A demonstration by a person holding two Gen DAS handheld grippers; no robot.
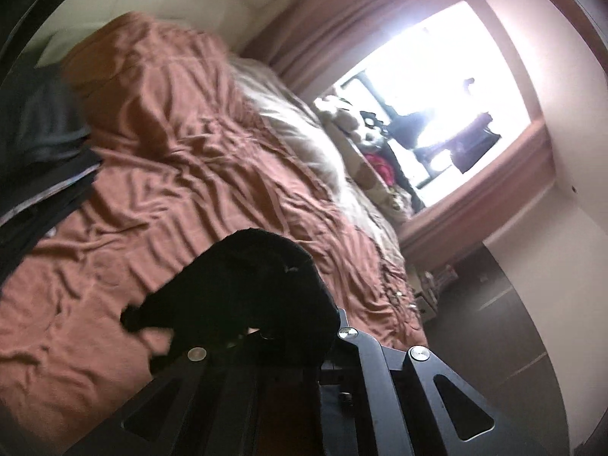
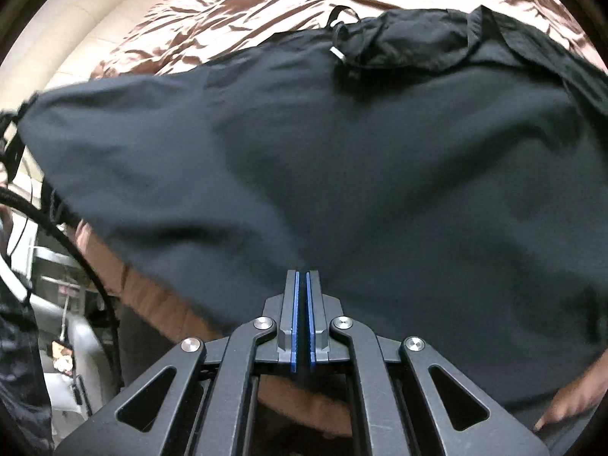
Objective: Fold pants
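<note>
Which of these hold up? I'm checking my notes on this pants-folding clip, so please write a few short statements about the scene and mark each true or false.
1. The right claw is shut on the dark pants. True.
2. The bedspread is blue. False: it is reddish brown and wrinkled.
3. The left claw is open with nothing in it. False: black cloth bunches over its shut tips.
4. A bright window shows in the left wrist view. True.
5. The pants lie neatly folded in a small square. False: they are spread wide over the bed, not yet folded.
</note>
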